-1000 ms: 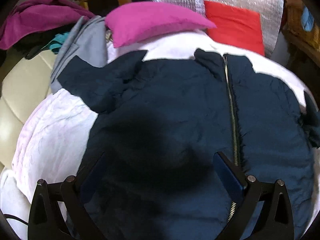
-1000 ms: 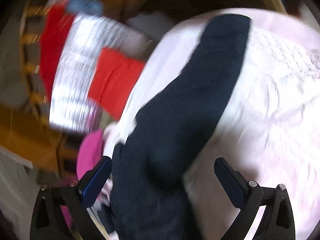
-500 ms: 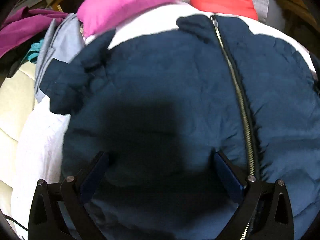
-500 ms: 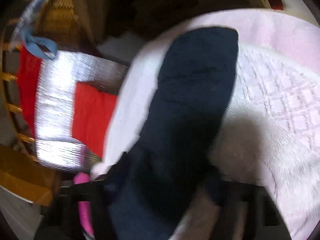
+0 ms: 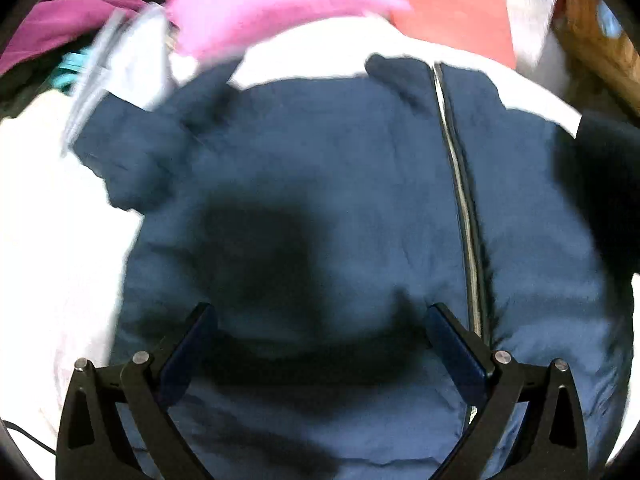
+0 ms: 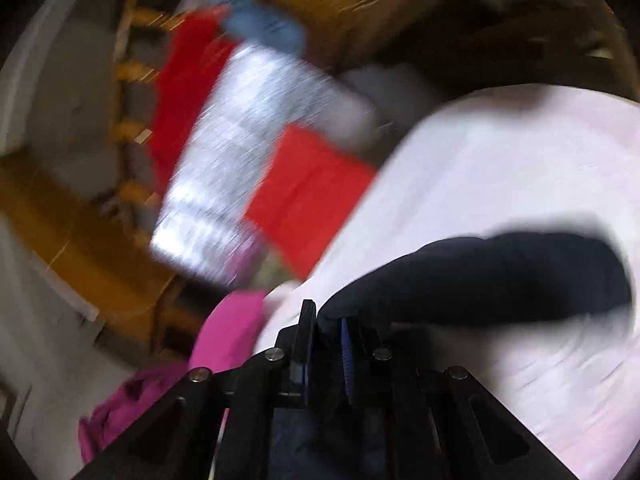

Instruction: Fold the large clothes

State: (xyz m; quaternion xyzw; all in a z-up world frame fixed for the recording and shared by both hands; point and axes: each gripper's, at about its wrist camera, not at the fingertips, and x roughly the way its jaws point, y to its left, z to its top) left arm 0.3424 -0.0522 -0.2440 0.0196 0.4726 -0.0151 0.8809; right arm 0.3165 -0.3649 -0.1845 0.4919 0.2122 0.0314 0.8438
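So the navy zip-up jacket [image 5: 340,184] is spread front-up over a pale pink quilted bedspread [image 5: 52,216], zipper [image 5: 460,184] closed and running from the collar down toward the hem on the right side of the left wrist view. The left tongs [image 5: 318,320] hang right over the lower front of the jacket, spread wide with nothing between the blue-padded fingers [image 5: 452,344], and they throw a big dark shadow on the fabric. One sleeve [image 5: 132,160] sits bunched up at the left edge of the jacket, next to a light grey garment [image 5: 132,64]. Past the collar there's a bright pink pillow [image 5: 272,4] and a red cushion [image 5: 452,12], pretty blurry.

Right wrist view is smeared too, but the right tongs [image 6: 326,332] are clamped nearly together on a fold of the jacket's dark sleeve [image 6: 500,276], which arcs off to the right above the bedspread [image 6: 520,160]. Behind that: the red cushion [image 6: 308,196], something silver and quilted [image 6: 244,160], and some wooden furniture [image 6: 80,240]. A magenta garment [image 6: 132,404] lies low on the left.
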